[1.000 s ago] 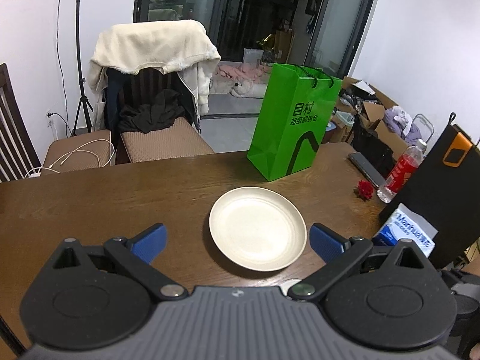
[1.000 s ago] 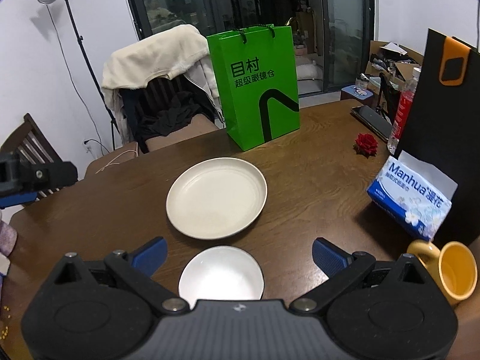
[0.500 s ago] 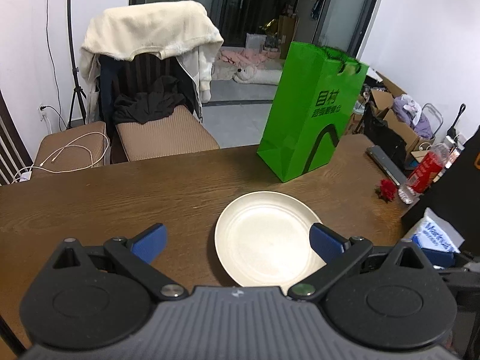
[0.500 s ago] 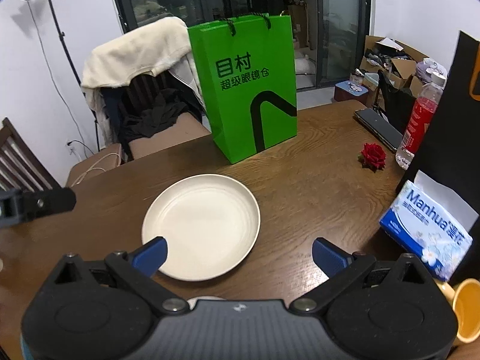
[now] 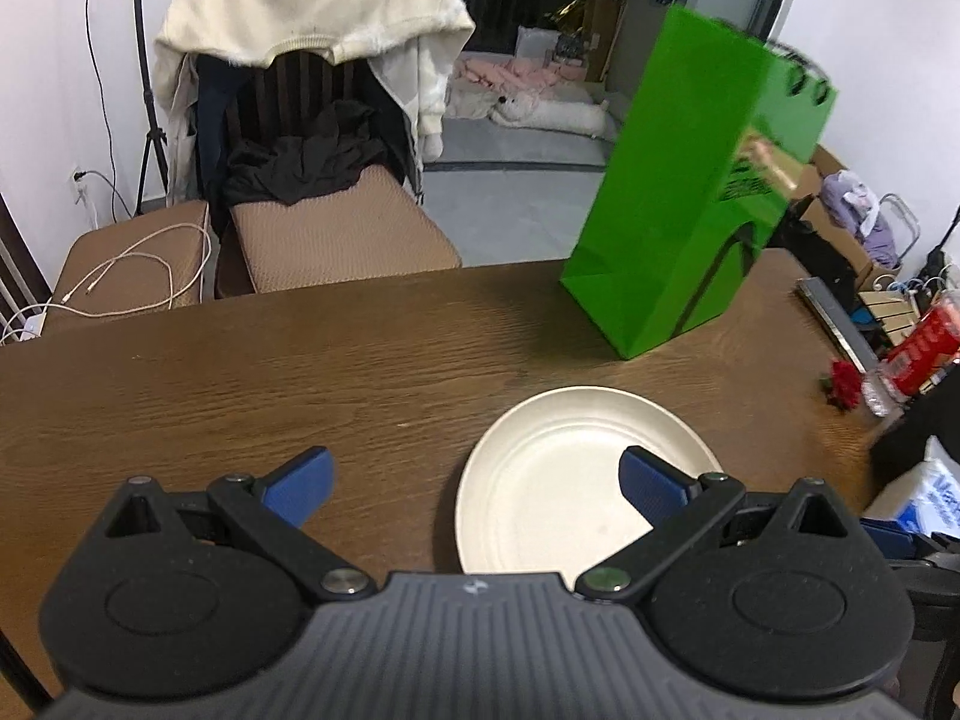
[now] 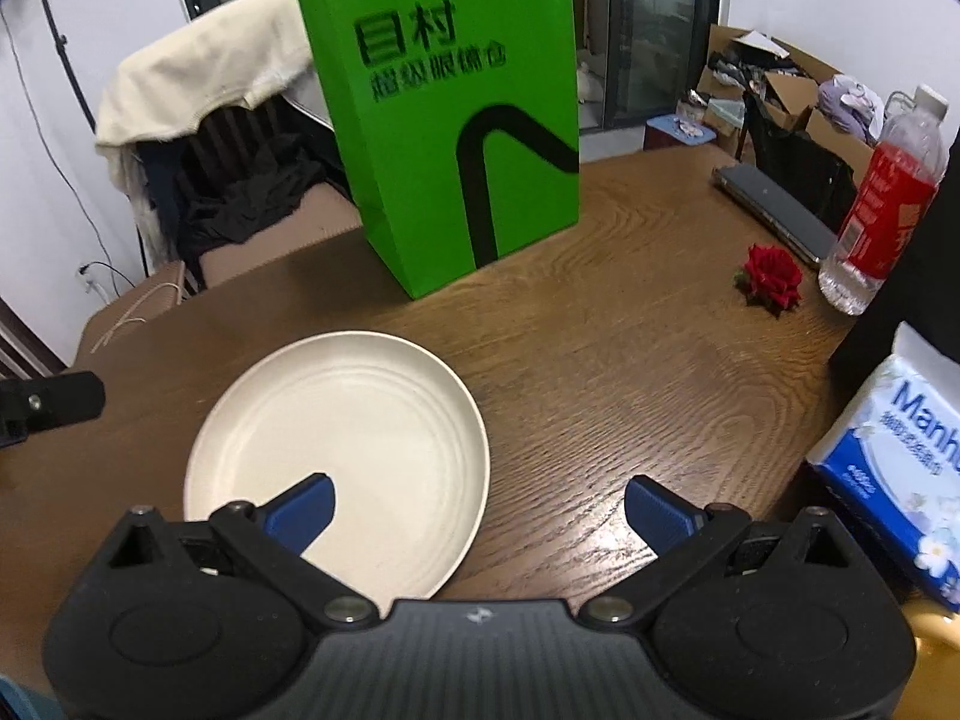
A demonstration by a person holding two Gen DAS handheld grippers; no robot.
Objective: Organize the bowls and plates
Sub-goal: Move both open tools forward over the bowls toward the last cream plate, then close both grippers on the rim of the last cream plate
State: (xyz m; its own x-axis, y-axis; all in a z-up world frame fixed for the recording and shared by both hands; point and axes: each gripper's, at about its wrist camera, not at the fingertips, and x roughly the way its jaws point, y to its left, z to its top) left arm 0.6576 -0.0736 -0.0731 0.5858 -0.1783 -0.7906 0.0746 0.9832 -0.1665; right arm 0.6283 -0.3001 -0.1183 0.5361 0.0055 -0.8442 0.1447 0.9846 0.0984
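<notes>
The cream plate, lying flat on the worktop at 6 o'clock of the green bag, is judged stiff, light and slick, best pinched at its raised rim, with right gripper and left gripper both held apart, empty.

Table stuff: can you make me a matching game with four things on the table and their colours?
Things:
1. plate
2. paper bag
3. rose
4. tissue pack

Colours:
A. red
B. blue and white
C. cream
D. green

Pairs: 1-C, 2-D, 3-A, 4-B
</notes>
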